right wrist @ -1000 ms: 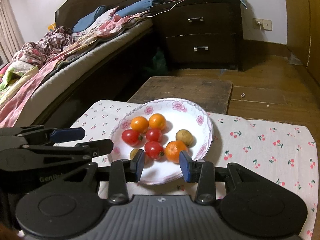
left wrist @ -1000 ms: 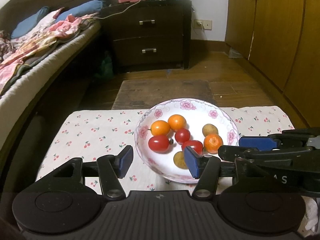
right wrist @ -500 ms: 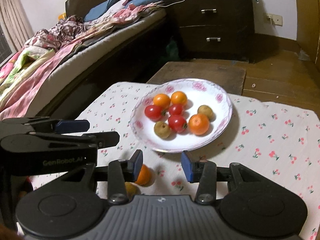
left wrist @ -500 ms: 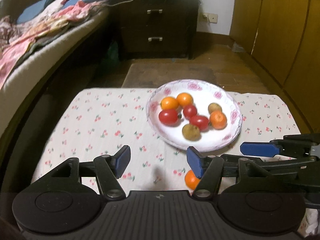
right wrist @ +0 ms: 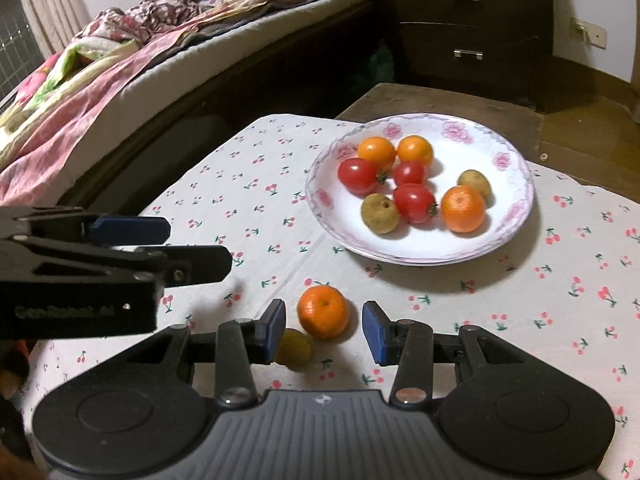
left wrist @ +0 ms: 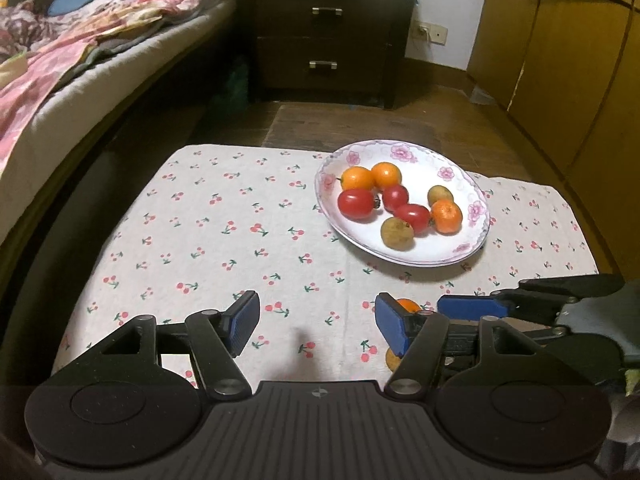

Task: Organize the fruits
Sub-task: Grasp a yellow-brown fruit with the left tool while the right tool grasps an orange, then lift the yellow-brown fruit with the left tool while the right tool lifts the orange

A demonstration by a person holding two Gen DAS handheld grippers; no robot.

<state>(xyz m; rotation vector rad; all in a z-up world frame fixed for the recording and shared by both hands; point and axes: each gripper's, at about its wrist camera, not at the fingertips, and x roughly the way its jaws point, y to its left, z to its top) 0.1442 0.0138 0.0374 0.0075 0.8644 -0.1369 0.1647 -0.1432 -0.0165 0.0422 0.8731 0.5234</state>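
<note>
I have both grippers low over the bench (right wrist: 560, 280), which wears a cherry-print cloth (left wrist: 224, 232). My right gripper (right wrist: 324, 330) is released, its blue pads standing either side of a loose orange (right wrist: 323, 311) on the cloth without touching it. Just beside that orange, half hidden behind the near pad, lies a small yellowish fruit (right wrist: 295, 350). My left gripper (left wrist: 316, 326) is also released; its jaws have just been opening and only bare cloth lies between them. From the right wrist view it hangs off to the left of the loose fruit. The flowered plate (right wrist: 516, 216) sits farther back on the bench, well apart from the loose pair, and holds three oranges, three red tomatoes and two brownish fruits clustered near its centre. A bed (right wrist: 160, 64) and a dark nightstand (left wrist: 324, 36) stand beyond.
</note>
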